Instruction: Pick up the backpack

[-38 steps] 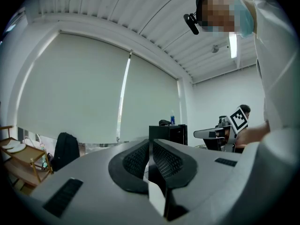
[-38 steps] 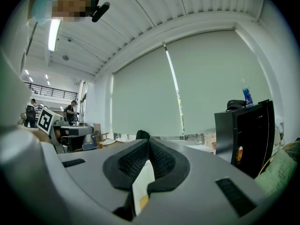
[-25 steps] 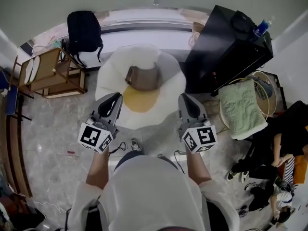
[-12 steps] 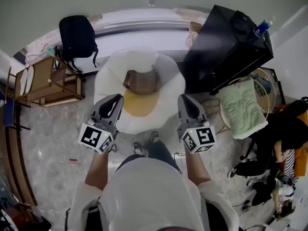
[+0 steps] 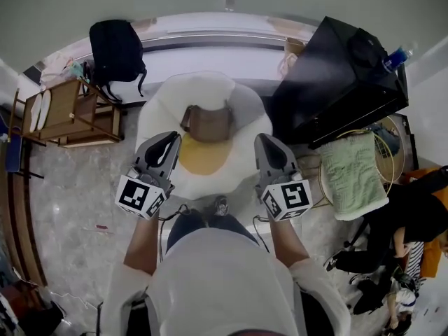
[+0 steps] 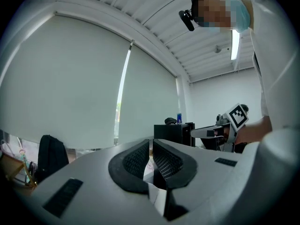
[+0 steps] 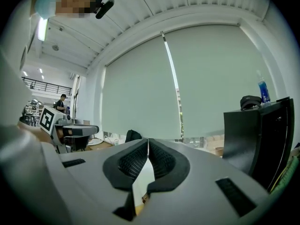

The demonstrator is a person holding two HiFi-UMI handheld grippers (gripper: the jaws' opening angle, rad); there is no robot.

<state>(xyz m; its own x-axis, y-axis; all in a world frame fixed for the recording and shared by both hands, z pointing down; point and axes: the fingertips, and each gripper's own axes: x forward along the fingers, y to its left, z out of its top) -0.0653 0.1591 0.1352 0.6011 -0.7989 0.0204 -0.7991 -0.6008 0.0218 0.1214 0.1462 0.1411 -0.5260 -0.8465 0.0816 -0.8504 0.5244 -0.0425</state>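
A black backpack [image 5: 115, 44] leans against the far wall at the upper left; it also shows in the left gripper view [image 6: 49, 156] and, small, in the right gripper view [image 7: 132, 136]. A brown bag [image 5: 208, 122] lies on a white and yellow egg-shaped cushion [image 5: 203, 89] straight ahead. My left gripper [image 5: 166, 140] hovers over the cushion's near left edge, my right gripper [image 5: 264, 142] over its near right edge. Both point level towards the wall, apart from both bags. Each is shut, pads together, with nothing between them [image 6: 151, 146] [image 7: 148, 146].
A wooden stand [image 5: 66, 110] is at the left below the black backpack. A black cabinet [image 5: 336, 75] with a blue bottle [image 5: 395, 56] stands at the right. A green towel [image 5: 353, 173] drapes over a wire basket. A person [image 5: 413, 222] sits at the far right.
Both grippers and the person holding them have come forward towards the cushion, which now reaches between the two grippers. Both stay shut and empty.
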